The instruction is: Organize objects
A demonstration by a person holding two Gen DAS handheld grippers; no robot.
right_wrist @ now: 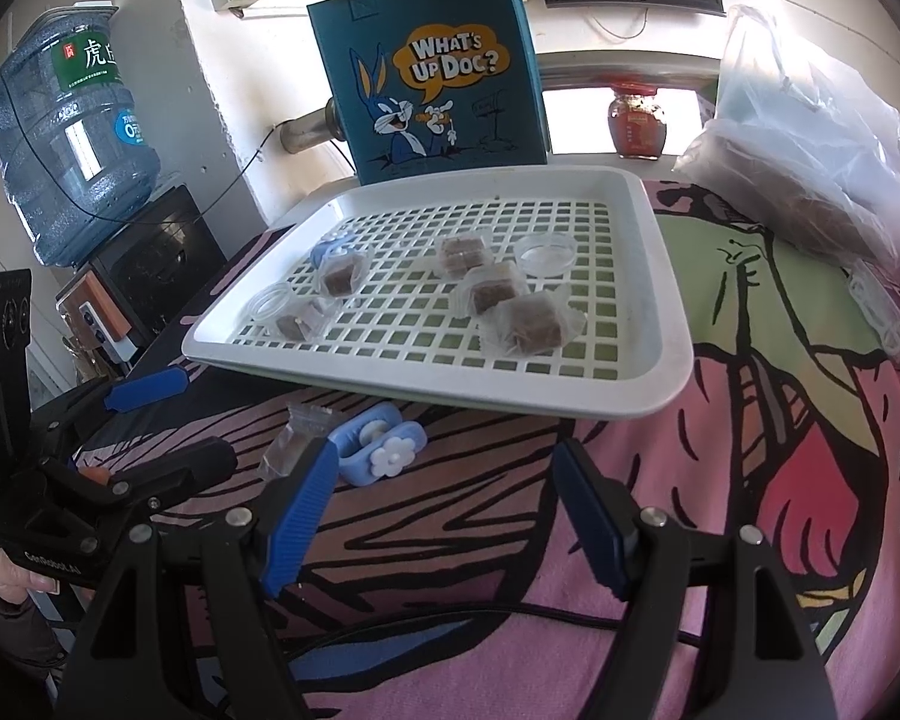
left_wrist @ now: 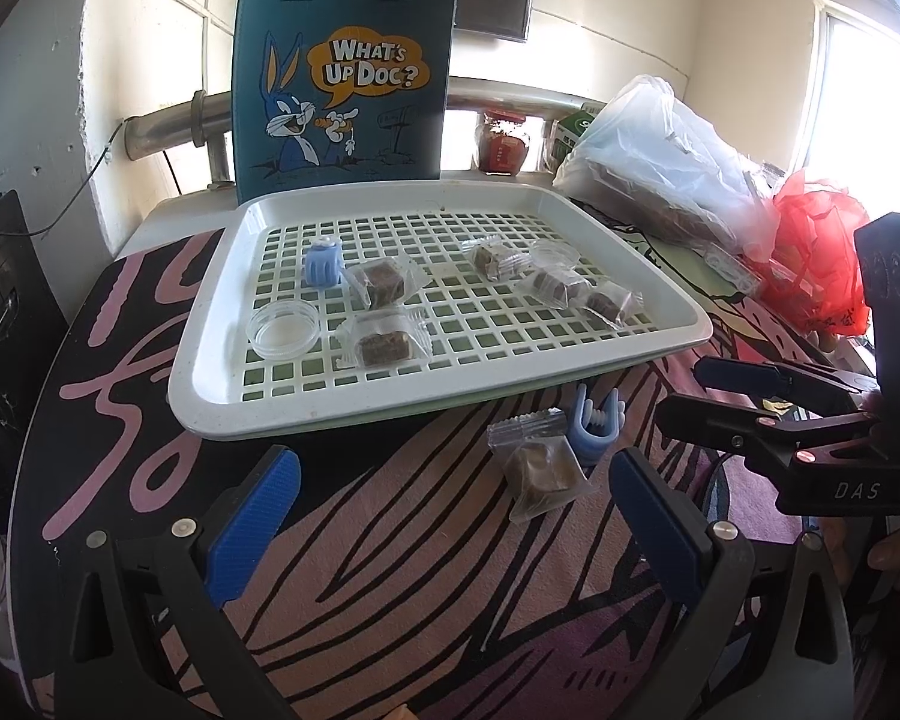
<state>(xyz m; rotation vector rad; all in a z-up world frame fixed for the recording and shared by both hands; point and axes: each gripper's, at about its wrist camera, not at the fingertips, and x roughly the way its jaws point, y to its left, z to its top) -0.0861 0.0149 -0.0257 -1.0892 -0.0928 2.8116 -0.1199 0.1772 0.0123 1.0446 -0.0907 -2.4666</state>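
A white slotted tray (left_wrist: 210, 396) (right_wrist: 666, 324) holds several wrapped brown candies (left_wrist: 384, 282) (right_wrist: 528, 324), a blue clip (left_wrist: 323, 264) (right_wrist: 330, 249) and two clear round lids (left_wrist: 283, 329) (right_wrist: 545, 253). In front of it on the cloth lie one wrapped candy (left_wrist: 540, 471) (right_wrist: 291, 438) and a second blue clip (left_wrist: 594, 426) (right_wrist: 375, 450). My left gripper (left_wrist: 456, 516) is open and empty, just short of that candy. My right gripper (right_wrist: 444, 510) is open and empty, near the clip; it also shows in the left wrist view (left_wrist: 714, 396).
A teal Bugs Bunny tote bag (left_wrist: 342, 78) (right_wrist: 432, 66) stands behind the tray. Plastic bags (left_wrist: 660, 162) (right_wrist: 810, 138) and a red bag (left_wrist: 822, 246) lie at the right. A jar (right_wrist: 637, 123) stands at the back. A water jug (right_wrist: 72, 150) stands at the left.
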